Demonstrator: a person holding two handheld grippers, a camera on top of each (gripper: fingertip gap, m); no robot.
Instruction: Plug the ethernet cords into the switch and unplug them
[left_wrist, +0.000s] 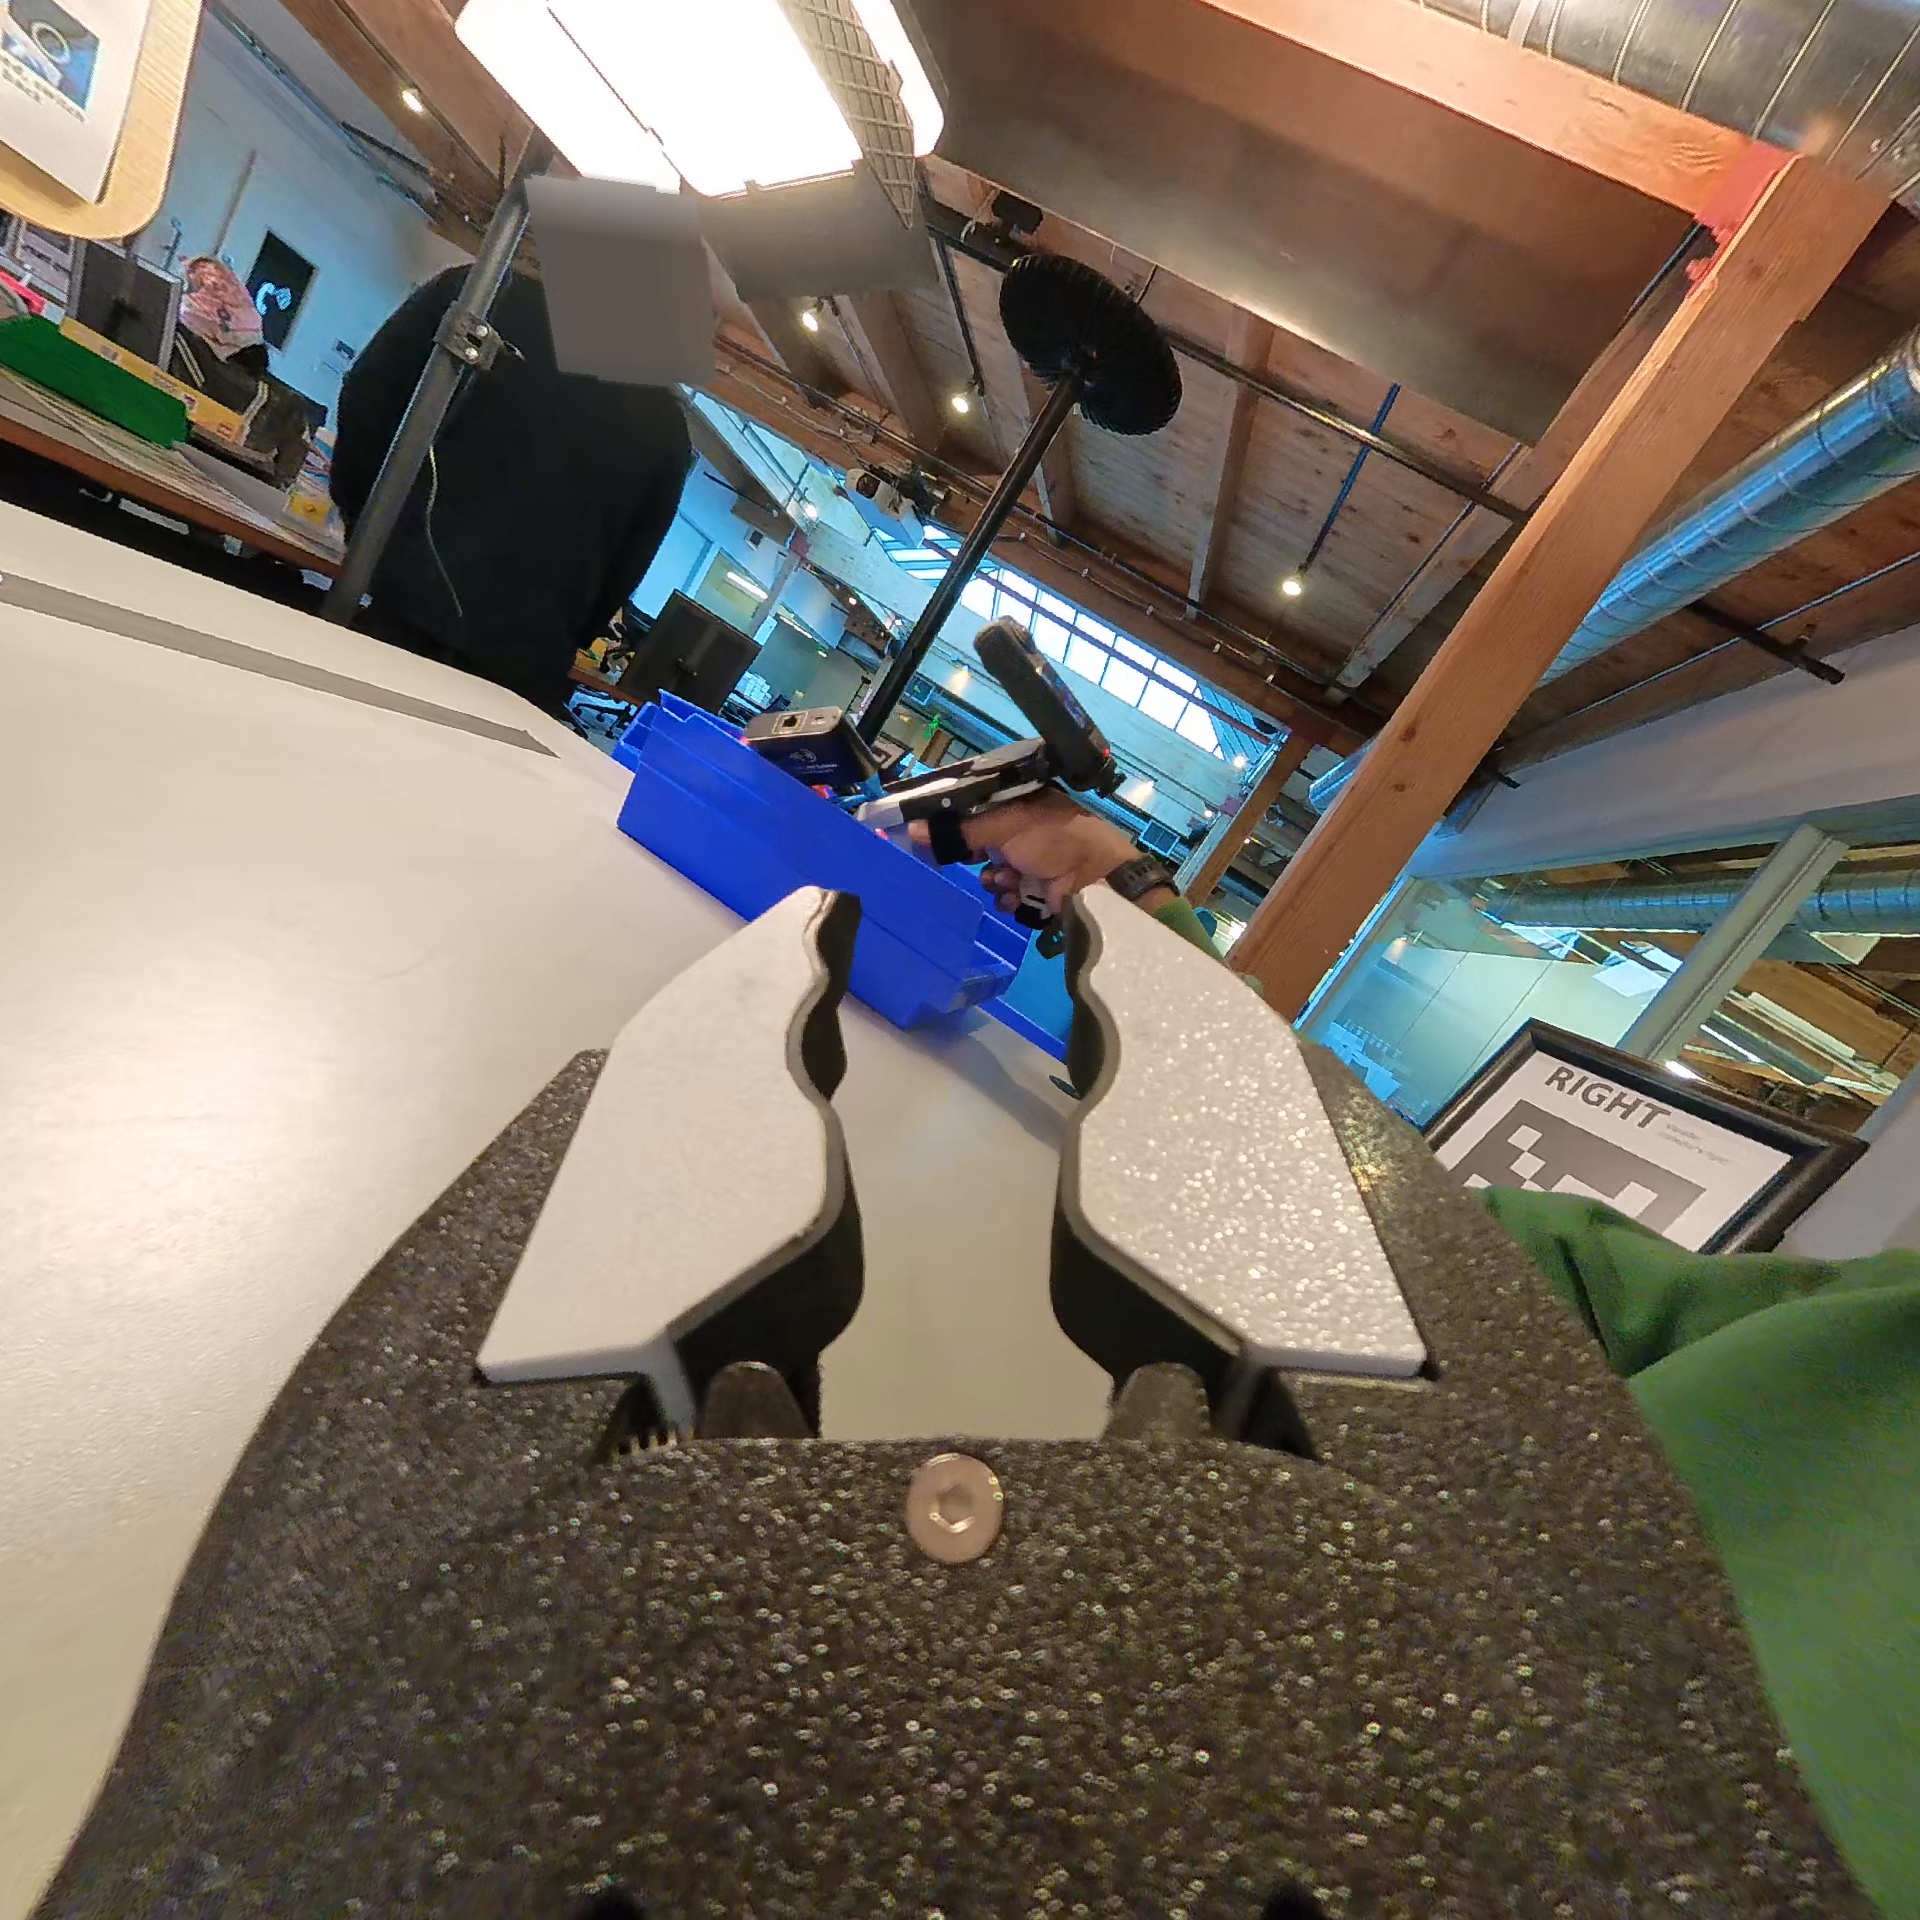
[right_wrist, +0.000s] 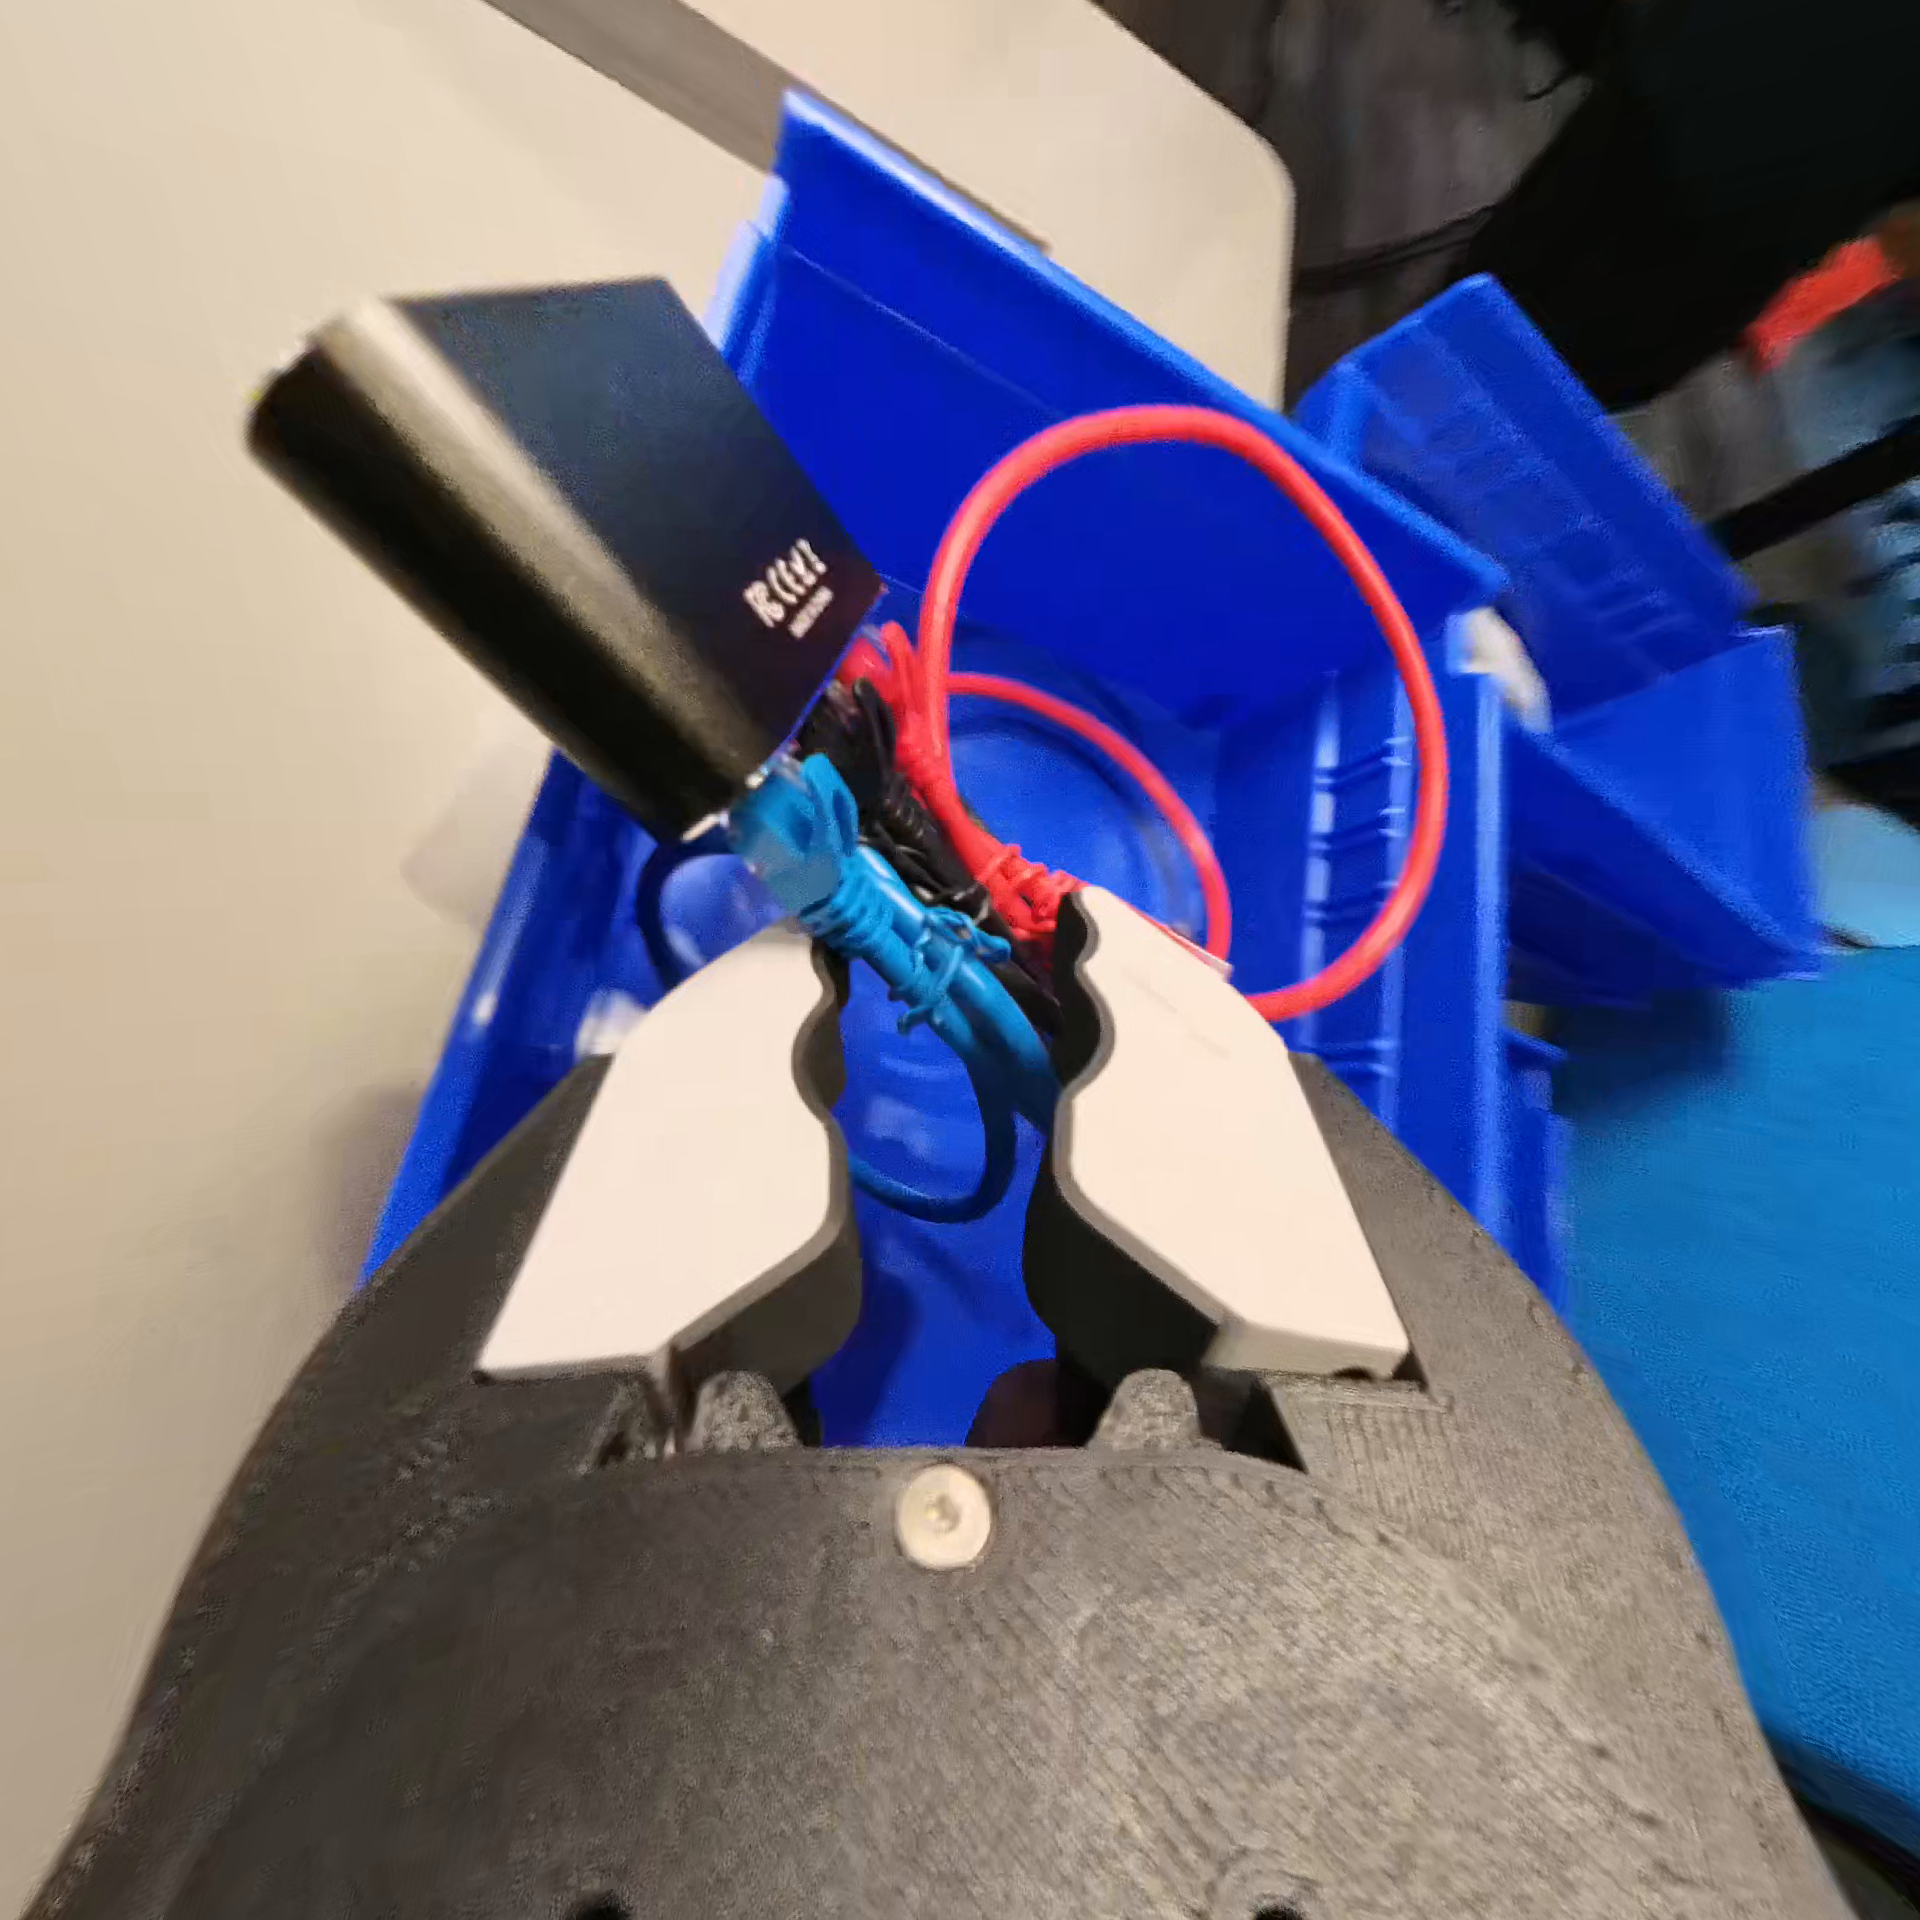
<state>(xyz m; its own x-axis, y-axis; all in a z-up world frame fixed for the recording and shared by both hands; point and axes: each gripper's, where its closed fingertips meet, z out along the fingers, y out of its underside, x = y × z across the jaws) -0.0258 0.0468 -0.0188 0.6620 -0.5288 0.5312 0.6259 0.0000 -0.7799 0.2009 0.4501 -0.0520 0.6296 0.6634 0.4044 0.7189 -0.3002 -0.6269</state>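
Note:
In the right wrist view my right gripper (right_wrist: 951, 925) is closed around a bundle of ethernet cords. The bundle is a blue cord (right_wrist: 800, 831), a black cord (right_wrist: 904, 821) and a looping red cord (right_wrist: 1392, 623), all plugged into the black switch (right_wrist: 623, 540). The switch hangs tilted above a blue bin (right_wrist: 1039, 416). The left wrist view shows my left gripper (left_wrist: 956, 909) open and empty, low over the grey table (left_wrist: 312, 883). Farther off it shows the switch (left_wrist: 800, 740), the bin (left_wrist: 748, 831) and the right gripper (left_wrist: 935, 800).
A second blue bin (right_wrist: 1558, 520) stands right of the first, with a blue mat (right_wrist: 1766, 1247) beside it. A framed marker card (left_wrist: 1621, 1153) stands at the right table edge. A person in black (left_wrist: 520, 468) and a black pole stand (left_wrist: 966, 571) are behind the table.

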